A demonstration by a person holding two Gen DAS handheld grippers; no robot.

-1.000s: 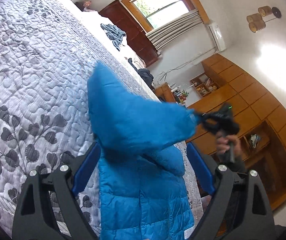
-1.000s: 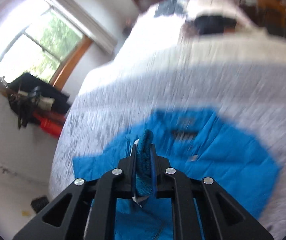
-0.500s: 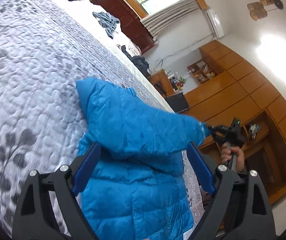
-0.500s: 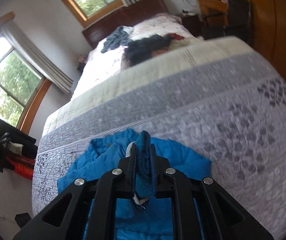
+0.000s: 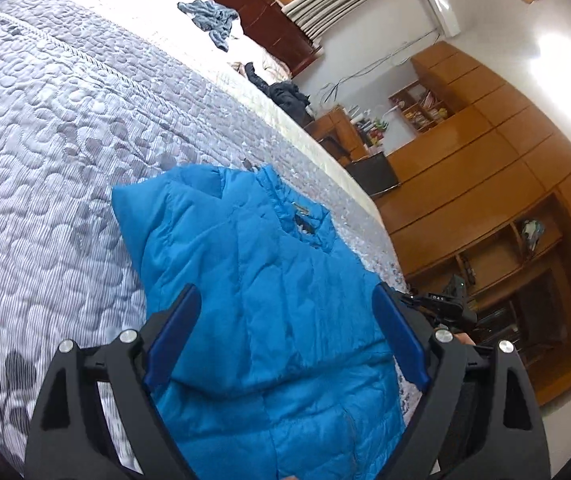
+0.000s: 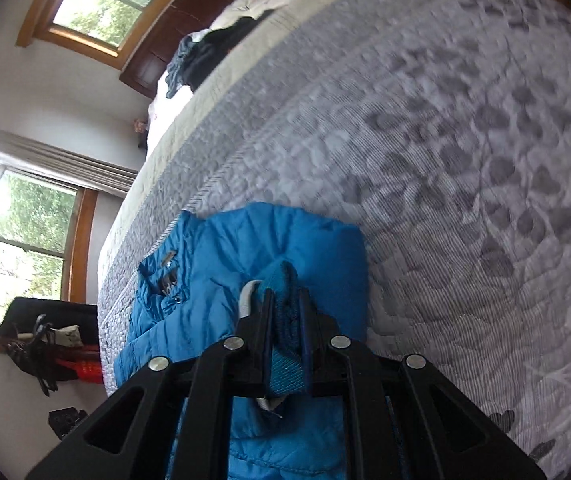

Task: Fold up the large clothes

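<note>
A: What carries everything?

B: A bed (image 5: 65, 128) under a grey-white quilted cover (image 6: 425, 140) stitched with pebble shapes and darker leaf prints; a cream band runs across it toward the dark wooden headboard (image 5: 245, 4).

A: And lying on it?

B: 1 blue puffer jacket (image 5: 245, 280) spread near the foot edge, collar toward the headboard. Well apart from it, near the headboard, lie 2 crumpled heaps: blue-grey clothes (image 5: 211, 20) and dark clothes (image 5: 285, 94).

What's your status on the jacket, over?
Left gripper open, fingers astride the blue jacket. Right gripper shut on its cuff. Jacket on the quilt; nothing obstructing.
</note>
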